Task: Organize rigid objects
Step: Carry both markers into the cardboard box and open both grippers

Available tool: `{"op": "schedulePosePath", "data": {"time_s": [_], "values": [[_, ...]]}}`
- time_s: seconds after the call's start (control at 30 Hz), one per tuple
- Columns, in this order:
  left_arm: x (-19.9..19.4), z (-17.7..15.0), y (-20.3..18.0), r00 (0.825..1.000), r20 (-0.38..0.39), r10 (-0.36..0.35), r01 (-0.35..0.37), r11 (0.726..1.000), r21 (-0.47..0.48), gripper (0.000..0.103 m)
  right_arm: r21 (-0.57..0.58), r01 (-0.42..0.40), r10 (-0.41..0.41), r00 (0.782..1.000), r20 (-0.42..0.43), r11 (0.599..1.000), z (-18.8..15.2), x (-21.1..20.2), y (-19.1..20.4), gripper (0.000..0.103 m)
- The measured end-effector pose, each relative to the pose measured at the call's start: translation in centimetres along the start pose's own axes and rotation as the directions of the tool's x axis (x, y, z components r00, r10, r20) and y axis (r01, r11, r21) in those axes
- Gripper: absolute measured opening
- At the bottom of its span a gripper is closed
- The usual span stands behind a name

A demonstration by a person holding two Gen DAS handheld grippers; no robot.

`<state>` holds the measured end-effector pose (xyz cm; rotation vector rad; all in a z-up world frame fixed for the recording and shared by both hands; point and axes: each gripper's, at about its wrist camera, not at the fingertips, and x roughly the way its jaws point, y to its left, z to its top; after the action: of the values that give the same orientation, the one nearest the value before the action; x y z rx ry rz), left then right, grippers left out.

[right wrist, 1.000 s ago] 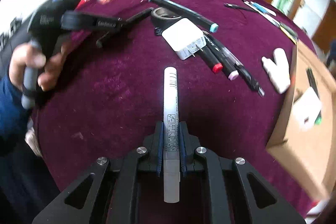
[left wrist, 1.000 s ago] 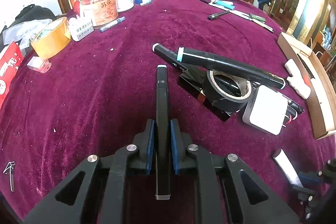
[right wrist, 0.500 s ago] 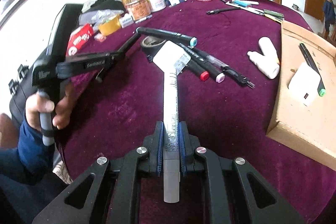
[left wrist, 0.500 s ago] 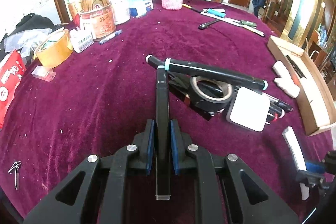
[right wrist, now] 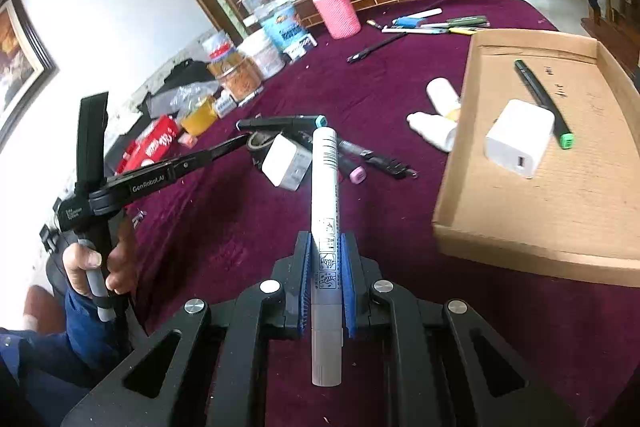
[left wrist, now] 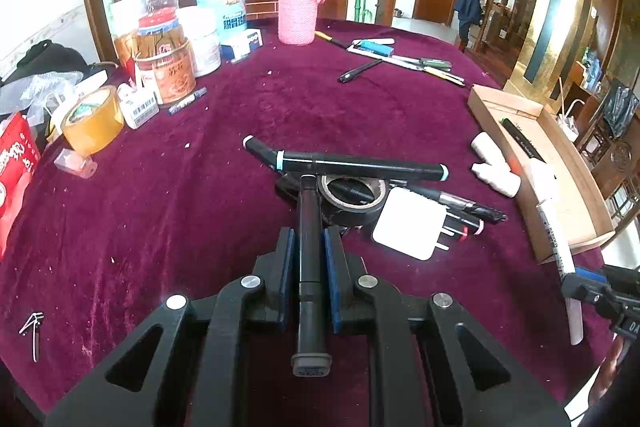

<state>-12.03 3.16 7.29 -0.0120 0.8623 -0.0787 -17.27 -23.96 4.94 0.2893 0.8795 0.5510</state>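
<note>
Markers are in both grippers, black pen (left wrist: 309,227) clamped in my left (left wrist: 309,247), white marker (right wrist: 326,195) in my right (right wrist: 326,267); next I must carry them over the box (right wrist: 520,251).

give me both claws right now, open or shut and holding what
Left claw: shut on a black marker.
Right claw: shut on a white marker.

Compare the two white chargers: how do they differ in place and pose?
Charger in the cardboard tray lies on bare cardboard beside a green-capped marker, port side facing the camera. Charger on the cloth leans on the pile of markers and black tape roll, prongs showing. Both are white, boxy, ungripped.
</note>
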Motion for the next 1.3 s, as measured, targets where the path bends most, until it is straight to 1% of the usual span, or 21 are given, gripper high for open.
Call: {"op": "schedulePosePath", "data": {"time_s": [0.17, 0.4, 0.5, 0.63, 0.7, 0.8, 0.9, 1.0, 1.13, 1.2, 1.27, 1.3], "values": [[-0.7, 0.4, 0.0, 1.0, 0.001, -0.016, 0.016, 1.0, -0.014, 0.012, 0.02, -0.009, 0.008, 1.0, 0.026, 1.0, -0.2, -1.1, -0.8, 0.013], [-2.3, 0.7, -0.4, 0.999, 0.032, -0.009, 0.009, 1.0, -0.008, 0.012, 0.054, -0.024, 0.021, 0.998, 0.062, 0.998, -0.3, -2.6, -2.5, 0.013], [-3.1, 1.1, -1.1, 0.999, 0.051, -0.019, 0.019, 1.0, 0.008, 0.012, 0.066, -0.021, 0.016, 0.997, 0.078, 0.998, -0.3, -3.3, -3.1, 0.013], [-3.9, 2.0, -3.3, 0.996, 0.071, -0.06, 0.057, 0.997, 0.045, 0.012, 0.095, -0.012, 0.002, 0.995, 0.097, 0.995, -0.1, -4.0, -4.2, 0.013], [-4.2, 2.4, -4.6, 0.992, 0.078, -0.099, 0.094, 0.994, 0.062, 0.012, 0.118, 0.0, -0.013, 0.994, 0.109, 0.993, 0.1, -4.5, -5.0, 0.013], [-4.4, 3.2, -7.6, 0.983, 0.087, -0.161, 0.152, 0.983, 0.1, 0.012, 0.165, 0.019, -0.042, 0.99, 0.136, 0.986, 0.6, -5.4, -6.4, 0.013], [-3.9, 4.0, -11.6, 0.97, 0.086, -0.226, 0.213, 0.967, 0.141, 0.012, 0.222, 0.054, -0.092, 0.982, 0.163, 0.973, 1.5, -6.1, -8.0, 0.013], [-3.0, 4.7, -14.9, 0.954, 0.071, -0.29, 0.275, 0.947, 0.166, 0.012, 0.287, 0.108, -0.164, 0.97, 0.181, 0.952, 2.5, -6.4, -10.0, 0.013], [0.2, 5.9, -19.5, 0.945, 0.041, -0.324, 0.311, 0.931, 0.191, 0.012, 0.364, 0.179, -0.254, 0.953, 0.168, 0.914, 3.6, -6.0, -13.0, 0.013], [1.6, 6.3, -20.9, 0.949, 0.033, -0.312, 0.301, 0.935, 0.191, 0.012, 0.404, 0.171, -0.252, 0.955, 0.157, 0.899, 3.8, -5.4, -14.5, 0.013], [3.5, 6.8, -22.1, 0.949, 0.011, -0.316, 0.308, 0.932, 0.189, 0.012, 0.427, 0.173, -0.258, 0.954, 0.15, 0.888, 4.0, -4.9, -15.4, 0.013], [4.8, 7.1, -22.7, 0.954, -0.004, -0.3, 0.296, 0.938, 0.181, 0.012, 0.431, 0.178, -0.262, 0.954, 0.145, 0.885, 4.1, -4.7, -15.7, 0.013]]}}
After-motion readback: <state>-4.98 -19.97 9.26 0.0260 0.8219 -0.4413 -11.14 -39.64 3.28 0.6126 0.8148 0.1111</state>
